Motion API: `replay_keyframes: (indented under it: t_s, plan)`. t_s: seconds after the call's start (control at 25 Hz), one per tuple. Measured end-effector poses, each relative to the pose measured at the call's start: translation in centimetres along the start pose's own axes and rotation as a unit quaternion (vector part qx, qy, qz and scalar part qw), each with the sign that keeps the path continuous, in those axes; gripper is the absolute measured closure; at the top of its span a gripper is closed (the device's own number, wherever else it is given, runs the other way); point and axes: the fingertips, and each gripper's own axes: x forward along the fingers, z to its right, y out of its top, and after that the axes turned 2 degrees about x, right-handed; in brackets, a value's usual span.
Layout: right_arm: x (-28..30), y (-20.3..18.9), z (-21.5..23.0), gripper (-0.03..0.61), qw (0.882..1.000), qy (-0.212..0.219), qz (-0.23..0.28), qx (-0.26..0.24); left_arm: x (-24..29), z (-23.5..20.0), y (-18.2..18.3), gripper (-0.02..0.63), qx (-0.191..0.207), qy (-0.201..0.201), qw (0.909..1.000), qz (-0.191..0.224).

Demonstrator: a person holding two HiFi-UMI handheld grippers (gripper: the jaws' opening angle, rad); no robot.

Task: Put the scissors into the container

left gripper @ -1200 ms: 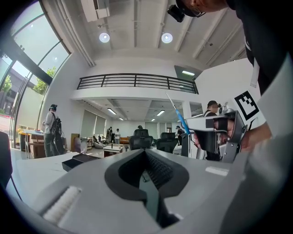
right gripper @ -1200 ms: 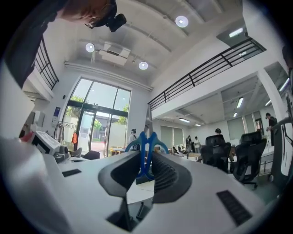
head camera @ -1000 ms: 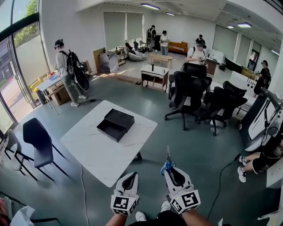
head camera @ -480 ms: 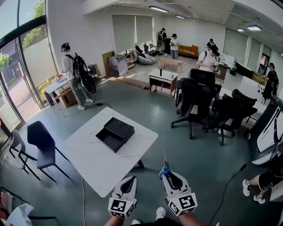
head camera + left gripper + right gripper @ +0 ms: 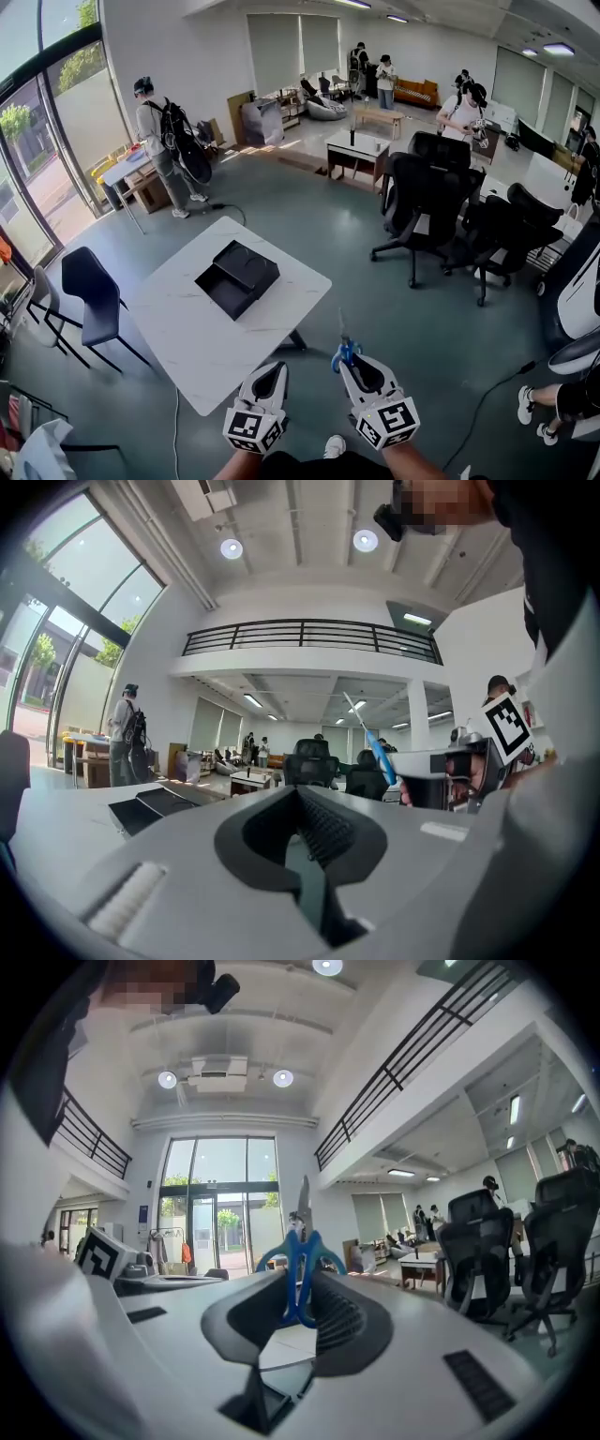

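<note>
Blue-handled scissors (image 5: 344,351) stand blades-up in my right gripper (image 5: 351,362), which is shut on the handles; the right gripper view shows the handle loops (image 5: 300,1246) pinched between the pads. My left gripper (image 5: 266,373) hangs beside it at the left, shut with nothing in it. The black open container (image 5: 236,277) sits on the white table (image 5: 192,342), ahead and to the left of both grippers. Both grippers are over the floor just off the table's near right corner. In the left gripper view the container (image 5: 155,803) lies at the left and the scissors (image 5: 375,744) at the right.
A dark chair (image 5: 89,300) stands left of the table. Black office chairs (image 5: 427,202) are grouped ahead on the right. A cable (image 5: 487,394) runs across the floor at the right. A person with a backpack (image 5: 161,141) and others stand far back.
The view has drawn closer to the table, and the container now lies nearer and more to the left. The scissors stay upright in the right gripper; both grippers keep their relative places.
</note>
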Motion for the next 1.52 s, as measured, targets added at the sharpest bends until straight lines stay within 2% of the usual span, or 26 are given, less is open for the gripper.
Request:
replay_keyframes:
  t_s: [0.2,0.36,0.96,1.24,1.52]
  plan:
    - [2.2,-0.5,0.5,0.492,1.000,0.019,-0.018,-0.004,0.7,-1.3,-1.4,0.606,-0.003,0.028,0.9995,-0.016]
    - [4.7,-0.9,0.7,0.492,0.999,0.028,-0.023,-0.012,1.1,-2.9,-1.7,0.606,0.009,0.042,0.9989,-0.019]
    - [20.4,-2.4,-1.5,0.492,0.996,0.074,-0.046,-0.035,5.6,-16.7,-2.3,0.606,0.002,0.084,0.9962,-0.020]
    - [26.9,-3.0,-4.3,0.492,0.992,0.103,-0.061,-0.050,5.5,-23.2,-1.7,0.606,0.001,0.113,0.9935,-0.017]
    - [31.1,-3.0,-6.7,0.492,0.988,0.121,-0.062,-0.066,5.2,-27.6,-1.5,0.606,0.002,0.130,0.9914,-0.008]
